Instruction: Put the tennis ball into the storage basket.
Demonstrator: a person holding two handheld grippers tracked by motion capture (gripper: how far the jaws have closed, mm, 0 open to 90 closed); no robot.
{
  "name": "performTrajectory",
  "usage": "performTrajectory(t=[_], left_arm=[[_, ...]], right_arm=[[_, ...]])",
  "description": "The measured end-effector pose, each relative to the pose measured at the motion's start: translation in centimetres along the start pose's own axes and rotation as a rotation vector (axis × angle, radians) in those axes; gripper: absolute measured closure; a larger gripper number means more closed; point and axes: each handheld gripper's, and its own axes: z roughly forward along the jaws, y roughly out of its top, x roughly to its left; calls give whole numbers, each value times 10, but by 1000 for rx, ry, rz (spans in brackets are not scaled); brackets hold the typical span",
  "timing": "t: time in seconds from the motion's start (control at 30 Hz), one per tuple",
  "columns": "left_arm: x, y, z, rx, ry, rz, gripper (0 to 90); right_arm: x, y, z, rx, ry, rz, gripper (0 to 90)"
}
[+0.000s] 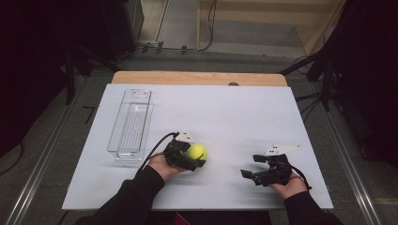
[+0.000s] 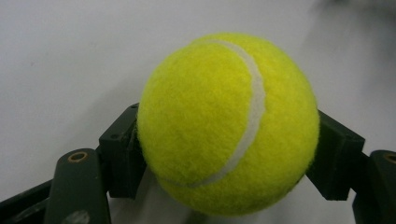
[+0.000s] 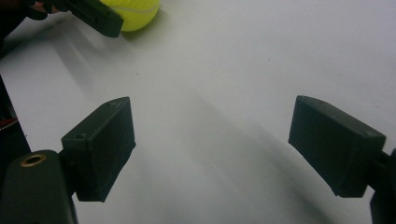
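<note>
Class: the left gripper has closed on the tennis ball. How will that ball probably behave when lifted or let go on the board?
The tennis ball looks fuzzy, so the left gripper probably won't slip. It is likely light and slightly springy, since the pads press both sides without visibly denting it. Being round, it would likely roll across the flat white board if released.

A white surface (image 1: 234, 112) on a wooden top (image 1: 199, 77) stands on a grey floor (image 1: 42, 154). Metal rails (image 1: 349, 164) run along both sides. Dark stands (image 1: 70, 70) and cables (image 1: 309, 105) surround it. Pale wooden steps (image 1: 263, 28) rise behind. Lighting is dim.
</note>
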Motion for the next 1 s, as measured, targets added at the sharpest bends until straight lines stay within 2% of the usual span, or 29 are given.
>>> performTrajectory(t=[0.23, 0.37, 0.7, 1.0], left_arm=[[-2, 4, -4, -8, -1, 9, 270], [-3, 7, -8, 4, 8, 20, 270], [-6, 13, -15, -6, -5, 14, 270], [-7, 21, -24, -1, -7, 30, 270]], right_arm=[[0, 0, 0, -1, 1, -1, 126], [0, 0, 0, 0, 1, 1, 125], [0, 0, 0, -3, 1, -4, 126], [1, 0, 0, -4, 3, -3, 126]])
